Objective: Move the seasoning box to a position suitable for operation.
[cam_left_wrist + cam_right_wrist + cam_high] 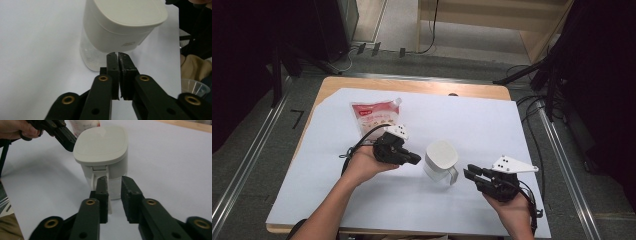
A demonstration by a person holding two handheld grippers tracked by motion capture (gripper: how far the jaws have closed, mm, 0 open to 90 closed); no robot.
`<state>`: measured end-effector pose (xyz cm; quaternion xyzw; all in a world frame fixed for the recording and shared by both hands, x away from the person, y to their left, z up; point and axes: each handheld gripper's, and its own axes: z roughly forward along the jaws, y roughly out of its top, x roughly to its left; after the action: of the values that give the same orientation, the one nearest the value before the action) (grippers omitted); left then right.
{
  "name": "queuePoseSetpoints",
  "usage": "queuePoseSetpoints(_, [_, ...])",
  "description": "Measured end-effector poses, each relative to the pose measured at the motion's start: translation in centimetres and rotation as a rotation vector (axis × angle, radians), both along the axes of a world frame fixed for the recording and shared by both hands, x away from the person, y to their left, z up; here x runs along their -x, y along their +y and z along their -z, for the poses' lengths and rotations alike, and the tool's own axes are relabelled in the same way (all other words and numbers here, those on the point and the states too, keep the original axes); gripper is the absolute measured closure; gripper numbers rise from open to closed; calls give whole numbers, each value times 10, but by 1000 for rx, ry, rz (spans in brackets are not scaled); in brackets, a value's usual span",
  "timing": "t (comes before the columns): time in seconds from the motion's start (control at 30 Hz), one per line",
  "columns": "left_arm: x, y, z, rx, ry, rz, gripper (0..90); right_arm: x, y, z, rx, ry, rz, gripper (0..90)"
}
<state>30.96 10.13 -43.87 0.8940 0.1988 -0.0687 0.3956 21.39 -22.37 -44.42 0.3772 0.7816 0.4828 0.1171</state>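
Observation:
A white lidded jug (441, 159) with a clear lower body stands in the middle of the white sheet, its handle (454, 175) turned toward the near right. My left gripper (416, 160) lies level just left of the jug, its tip close to the lid but apart from it. In the left gripper view the left gripper (117, 54) has its pads pressed together with nothing between them, and the jug (120, 27) is right ahead. My right gripper (114, 178) points at the jug (102, 147) on its handle side, with a narrow gap between the jaws and nothing gripped. In the high view the right gripper (468, 173) stops just short of the handle.
A red and white pouch (376, 116) lies at the back left of the white sheet (492, 120), behind my left hand. The sheet covers a wooden table with metal rails on both sides. A clear plastic cup (193, 86) shows at the right edge of the left gripper view.

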Motion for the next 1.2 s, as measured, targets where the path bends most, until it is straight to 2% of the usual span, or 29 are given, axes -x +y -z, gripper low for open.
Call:
queuePoseSetpoints(0.03, [0,-1,1,-8,3,26,900,1,2,1,3,2,-5,809])
queuePoseSetpoints(0.07, [0,-1,1,-8,3,26,900,1,2,1,3,2,-5,809])
queuePoseSetpoints(0.1, [2,-3,3,-12,9,42,900,2,4,2,-2,5,-21,883])
queuePoseSetpoints(0.13, [2,-3,3,-12,9,42,900,2,4,2,-2,5,-21,883])
queuePoseSetpoints(0.17, [3,-5,4,-19,-11,55,900,3,5,2,1,10,-27,900])
queuePoseSetpoints(0.27, [5,-10,7,-19,-17,68,900,4,10,4,1,14,-43,900])
queuePoseSetpoints(0.3, [6,-13,10,-29,-9,73,900,4,12,5,6,17,-49,900])
queuePoseSetpoints(0.4, [9,-19,15,-53,-28,88,900,7,18,9,11,20,-63,900])
queuePoseSetpoints(0.53, [10,-26,33,-72,7,78,900,8,28,18,28,42,-100,900])
queuePoseSetpoints(0.73, [7,-28,44,-95,-4,64,900,7,36,26,43,56,-114,900])
queuePoseSetpoints(0.8, [6,-29,47,-100,-12,61,900,6,39,30,53,70,-111,900])
queuePoseSetpoints(0.9, [5,-30,50,-87,-3,55,900,5,39,32,57,78,-106,900])
queuePoseSetpoints(0.97, [3,-29,51,-88,-7,68,900,3,38,35,51,90,-103,900])
queuePoseSetpoints(1.2, [1,-32,55,-108,-25,67,900,-1,38,39,53,101,-92,900])
